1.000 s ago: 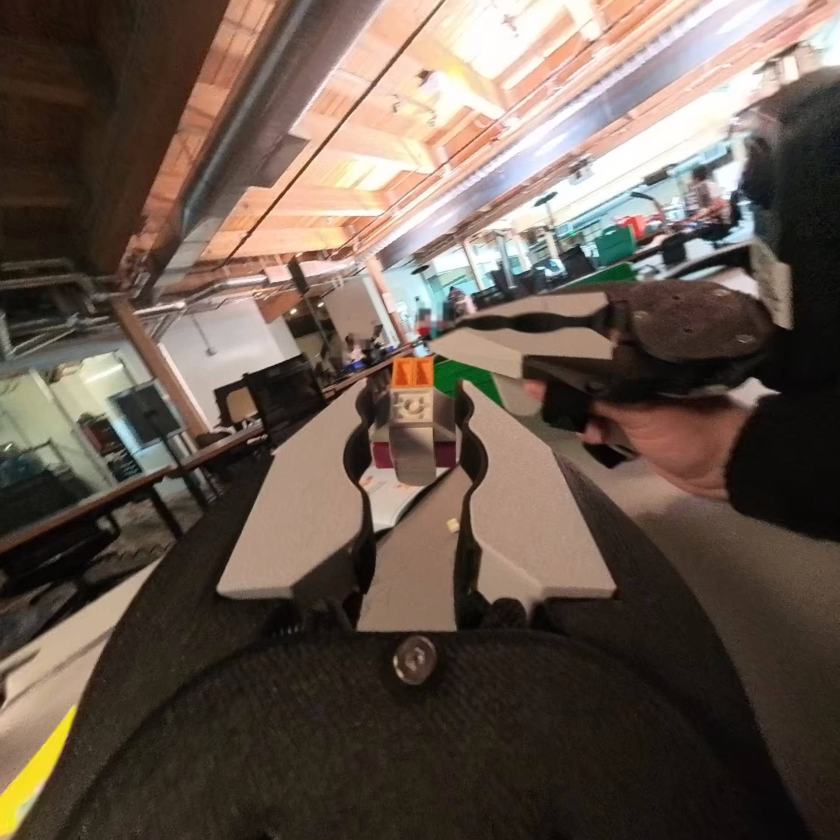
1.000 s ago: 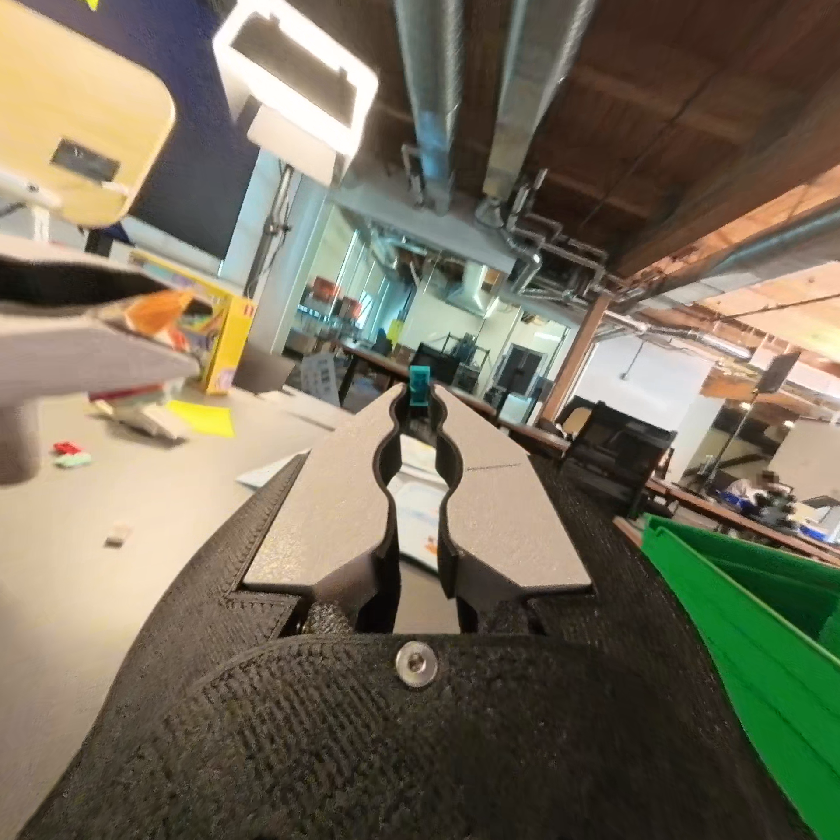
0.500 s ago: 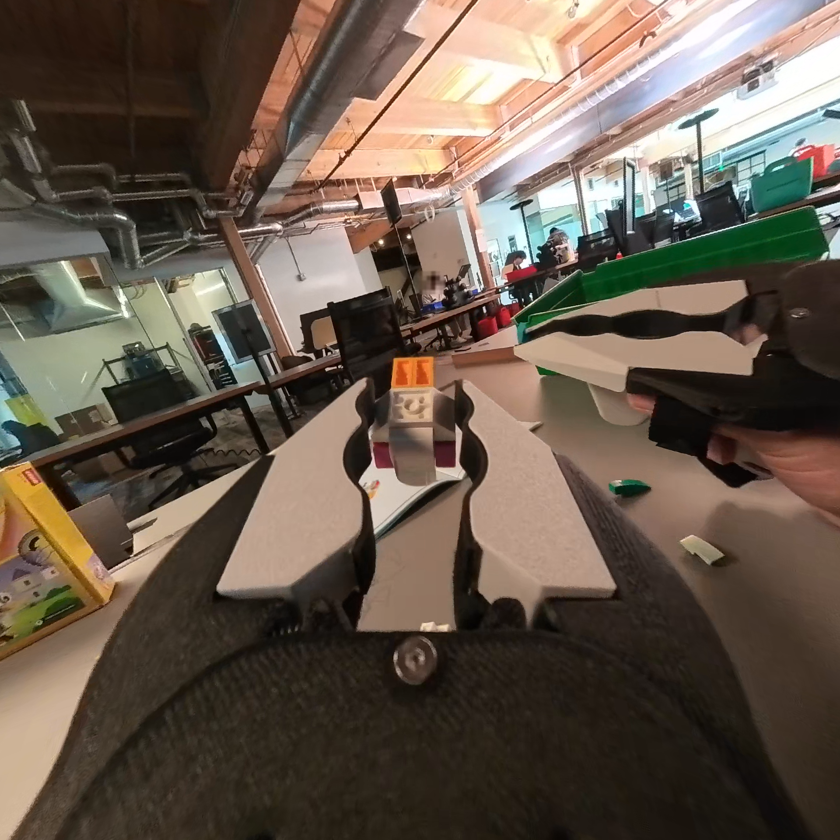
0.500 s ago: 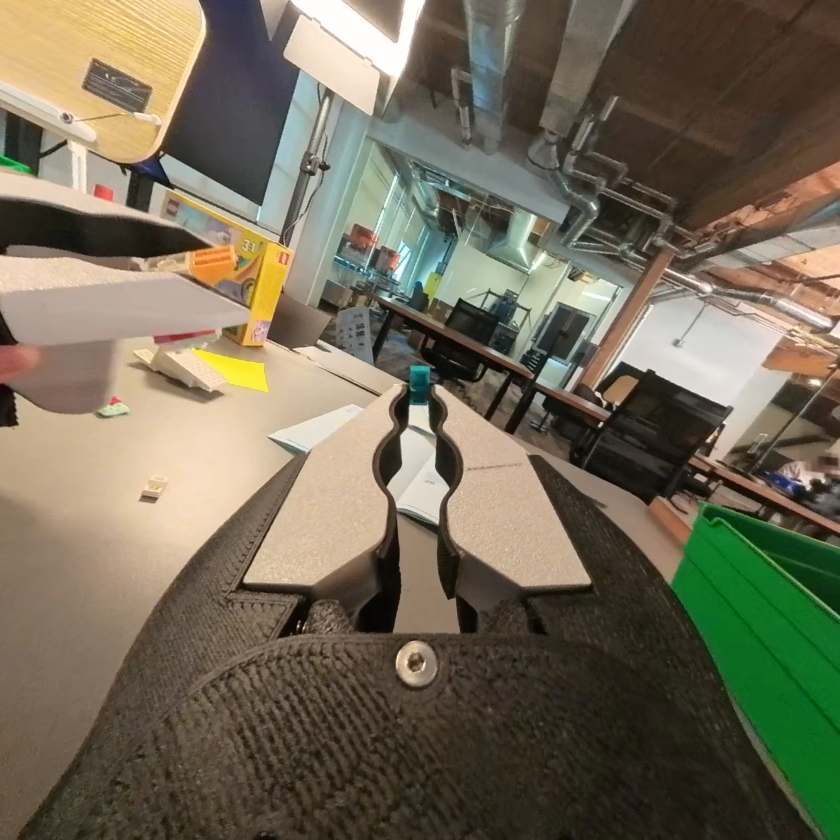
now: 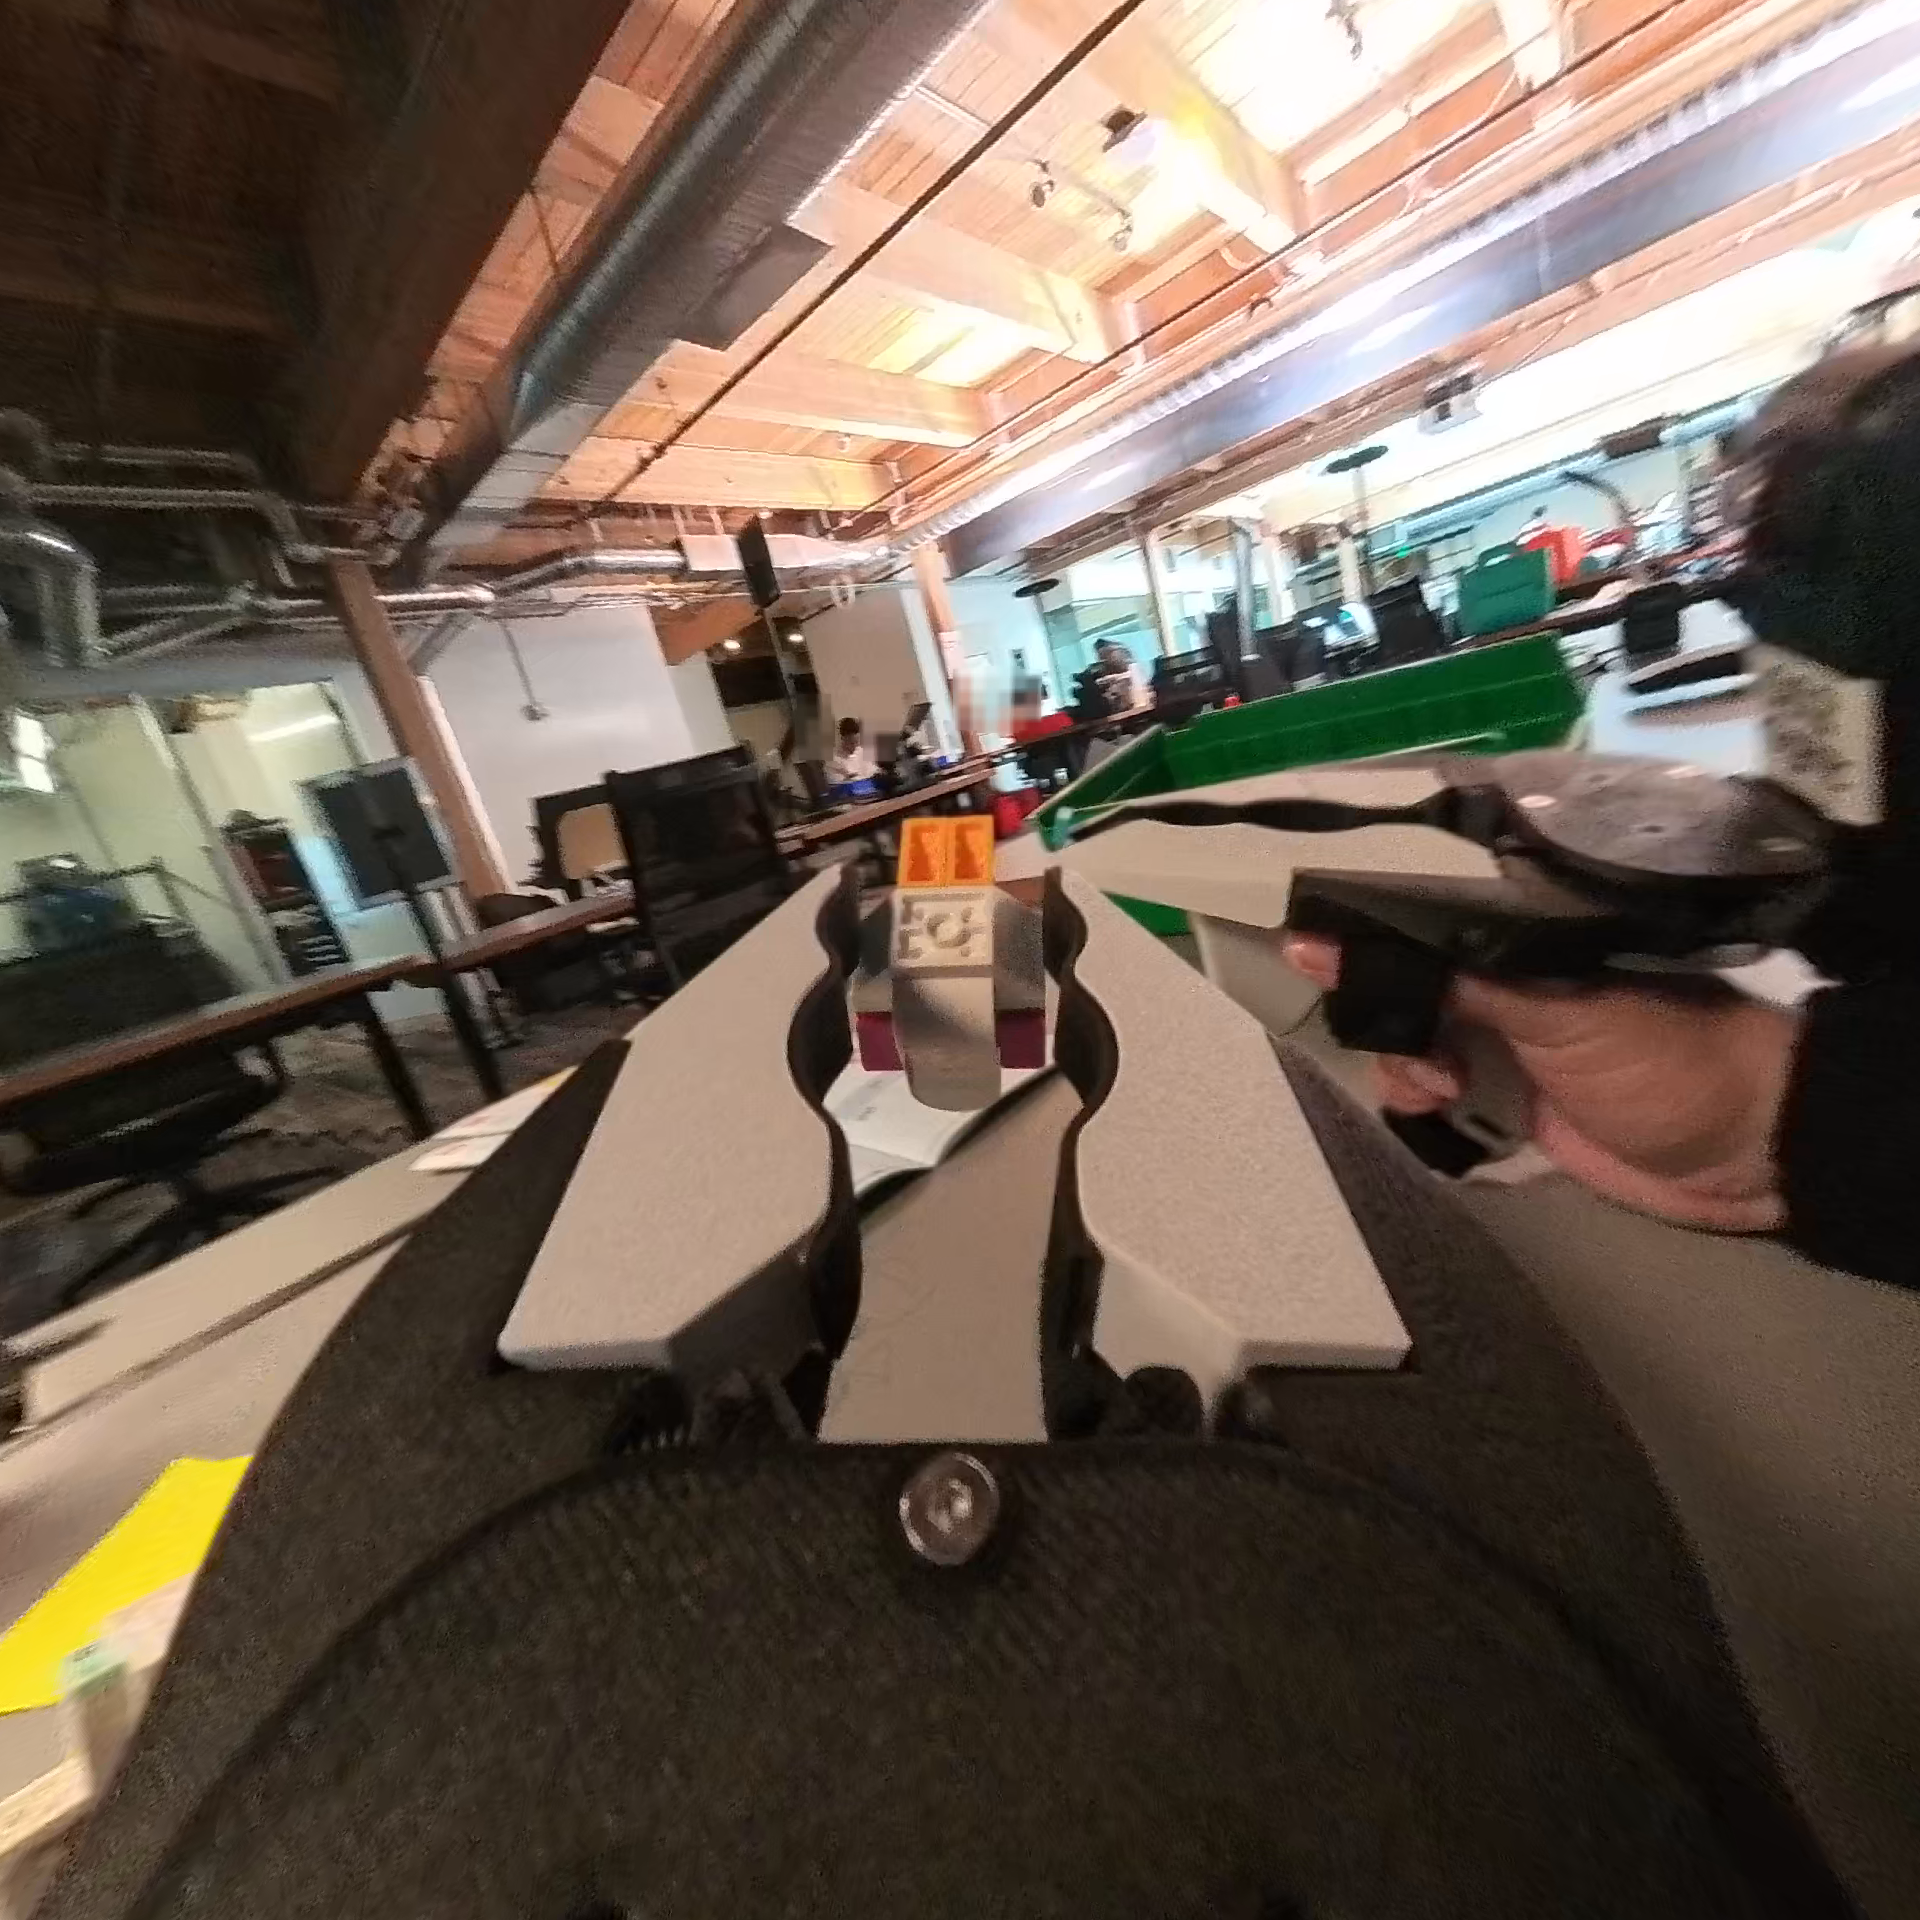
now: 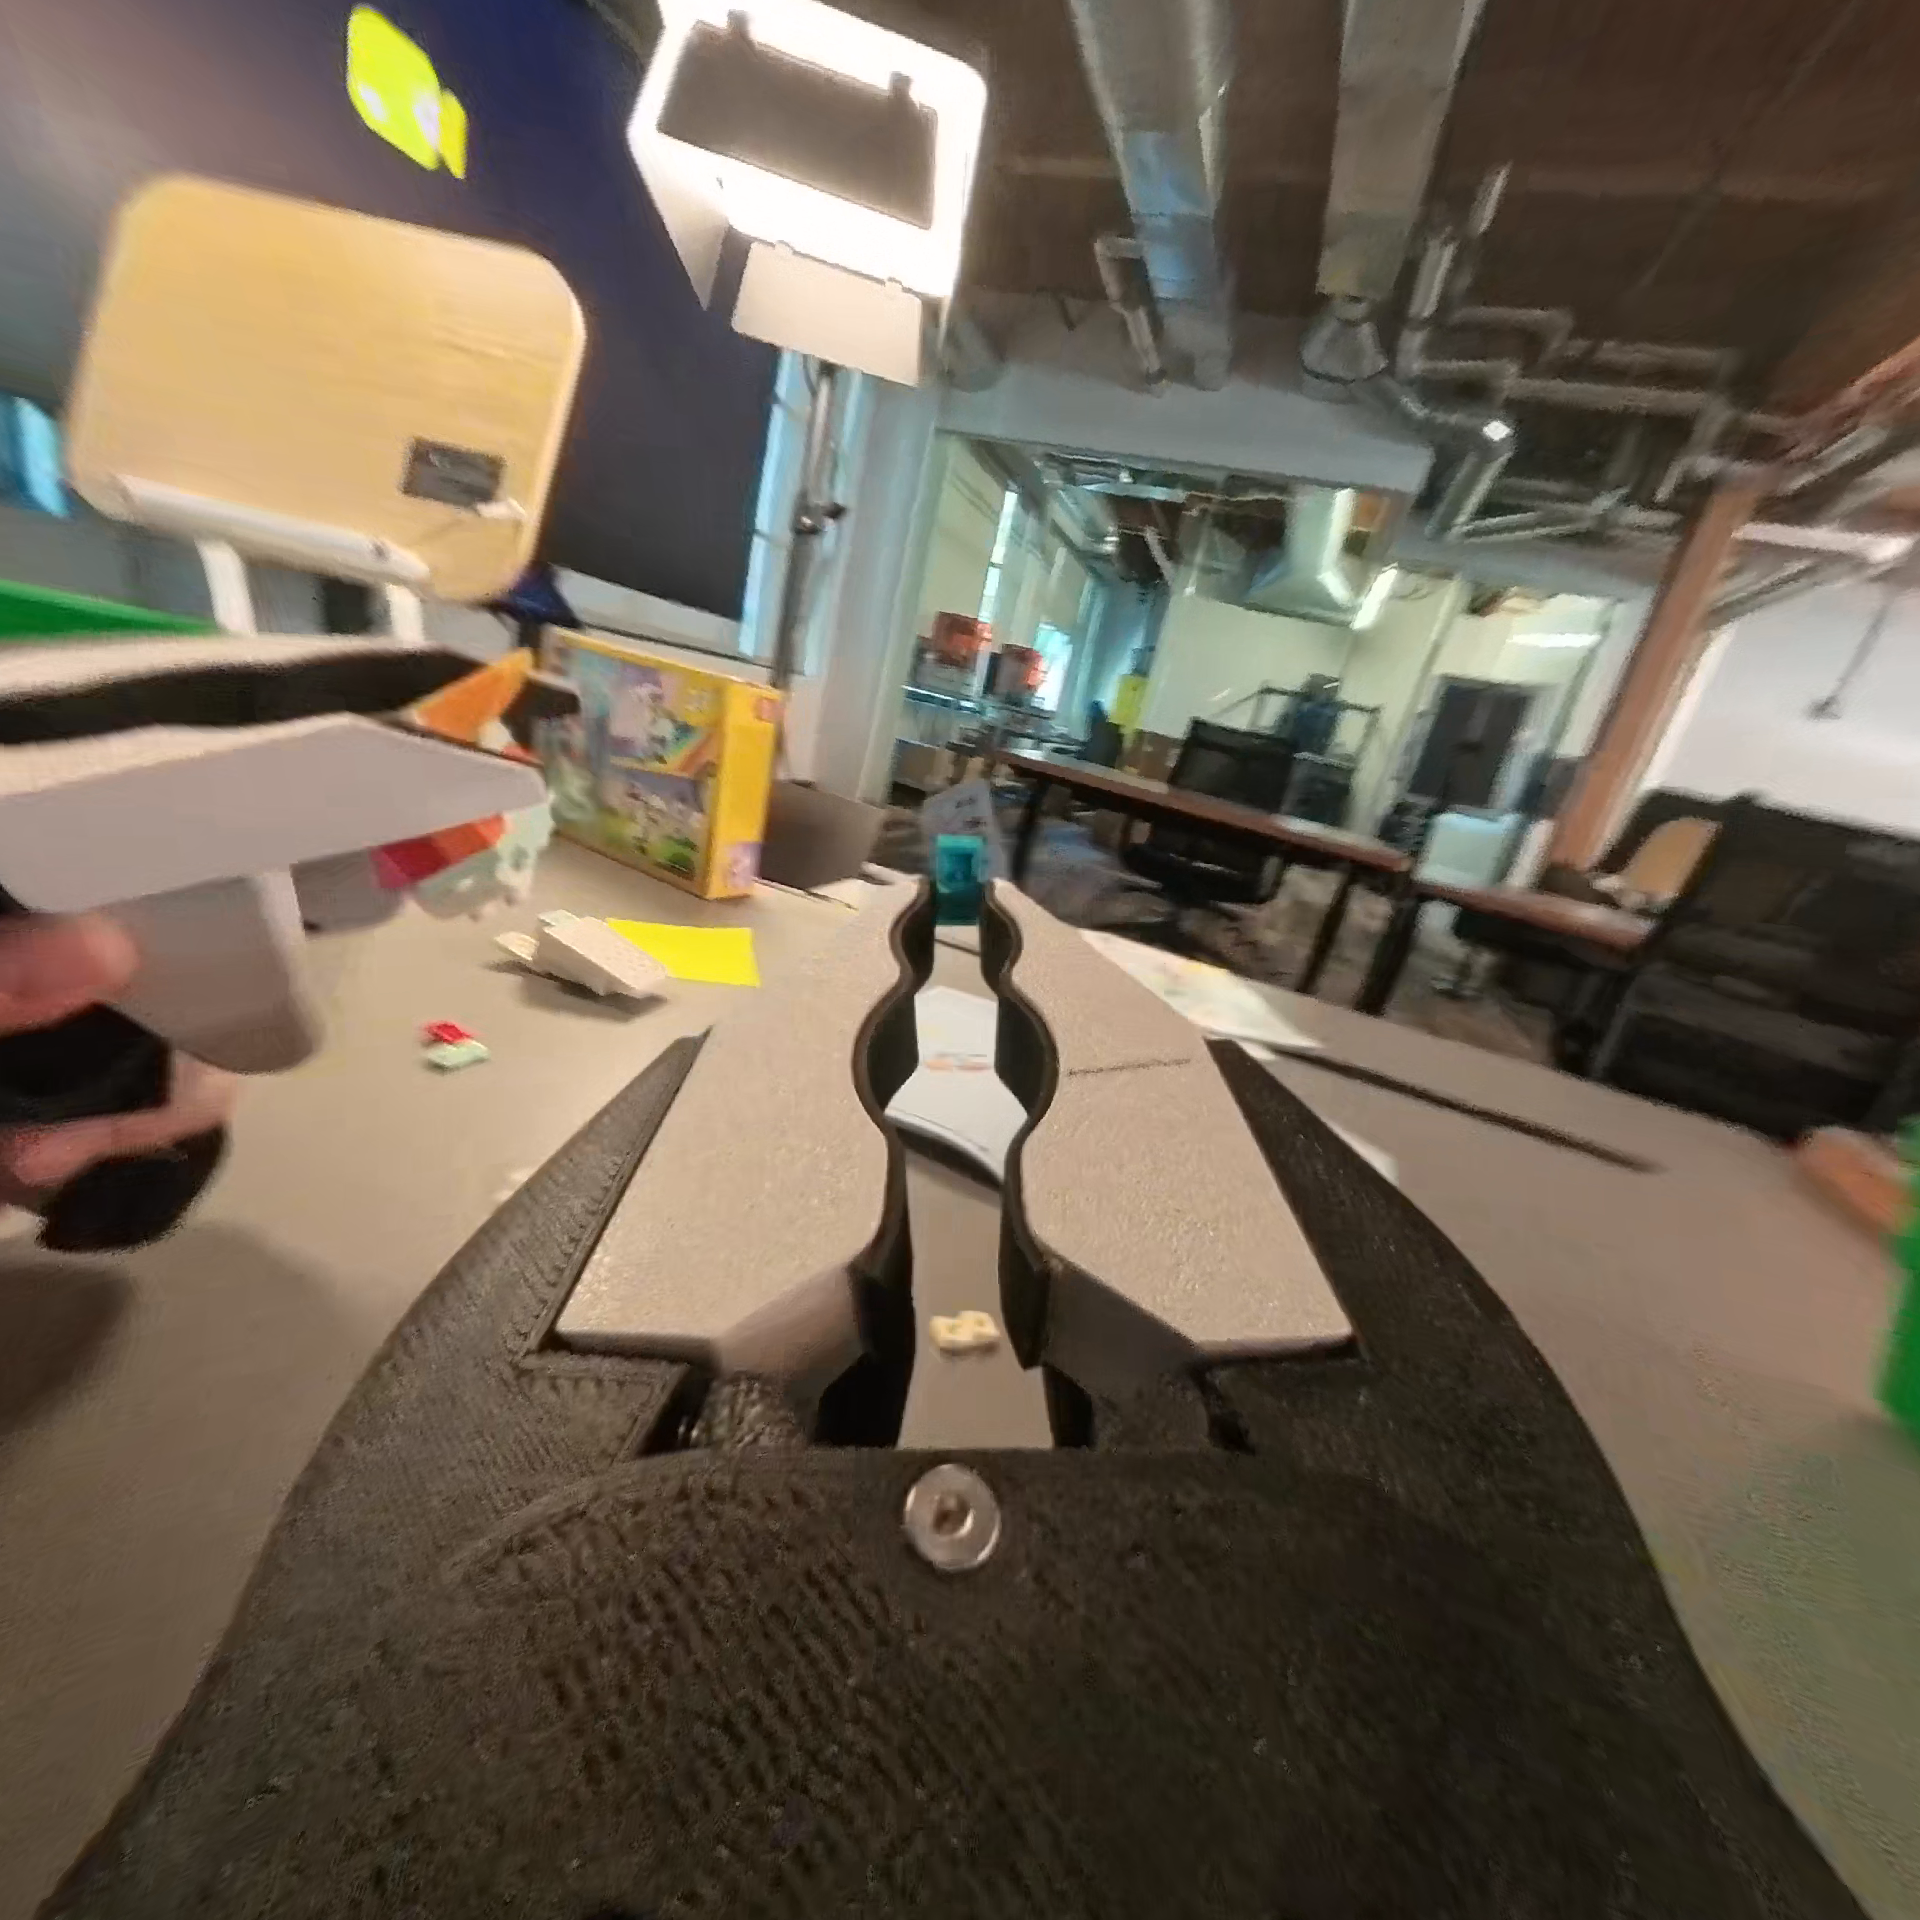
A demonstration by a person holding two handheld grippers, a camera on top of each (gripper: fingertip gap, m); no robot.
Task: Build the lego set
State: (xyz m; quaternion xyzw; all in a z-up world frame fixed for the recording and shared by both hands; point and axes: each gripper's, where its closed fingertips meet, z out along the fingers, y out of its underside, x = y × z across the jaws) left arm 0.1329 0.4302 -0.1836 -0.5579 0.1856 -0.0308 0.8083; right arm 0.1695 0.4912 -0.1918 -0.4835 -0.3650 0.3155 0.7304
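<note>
Both grippers hang above open table [image 6: 312, 1195]. Left gripper [image 5: 948, 883] pinches a grey-orange model [image 5: 943, 945]; right gripper [image 6: 956, 894] pinches a teal brick [image 6: 954, 868].

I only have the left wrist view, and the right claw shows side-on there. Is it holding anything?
Observer: Yes, the right claw is shut on a small teal piece at its tips.
Operator: Any loose parts on the table?
Observer: A red piece and a mint piece lie side by side, left of that claw.
Operator: Where is the set's box?
Observer: A yellow box stands toward the table's far side, behind a white built section.
</note>
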